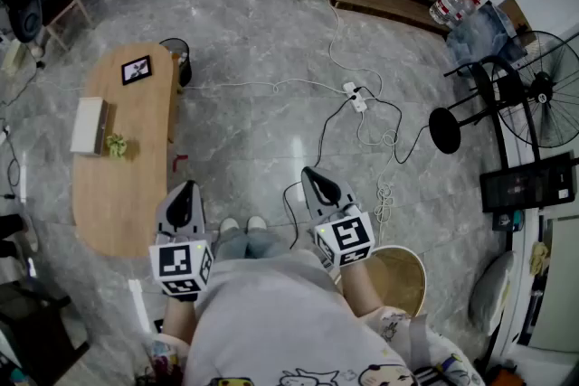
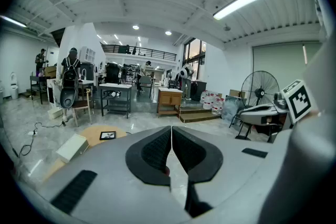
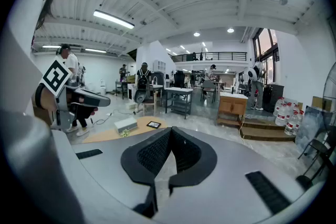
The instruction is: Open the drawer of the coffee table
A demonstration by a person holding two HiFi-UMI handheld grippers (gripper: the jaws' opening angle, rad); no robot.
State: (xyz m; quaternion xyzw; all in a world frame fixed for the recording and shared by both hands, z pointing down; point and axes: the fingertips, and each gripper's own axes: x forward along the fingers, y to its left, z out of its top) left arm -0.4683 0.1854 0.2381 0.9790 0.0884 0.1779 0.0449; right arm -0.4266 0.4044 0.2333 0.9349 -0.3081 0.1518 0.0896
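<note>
Coffee table counter (image 1: pixel 127 190) stands on the marble floor (image 1: pixel 262 104) to our front left. It is a long wooden oval. Its long axis runs away from us, up the head view, with one rounded end near our feet and the other beside a small black bin (image 1: pixel 175 59). We see no drawer front in any view, so we cannot tell which side it faces. On the top lie a framed picture (image 1: pixel 137 70) toward the far end, and a white box (image 1: pixel 89 125) with a small green object (image 1: pixel 117 145) just beside it at mid-length. Our left gripper (image 1: pixel 184 190) hangs by the counter's near right edge, pointing along it. Its fingers (image 2: pixel 157 149) are clenched together on nothing. Our right gripper (image 1: pixel 314 176) is over bare floor, well apart from the counter, its fingers (image 3: pixel 157 155) likewise clenched and empty.
</note>
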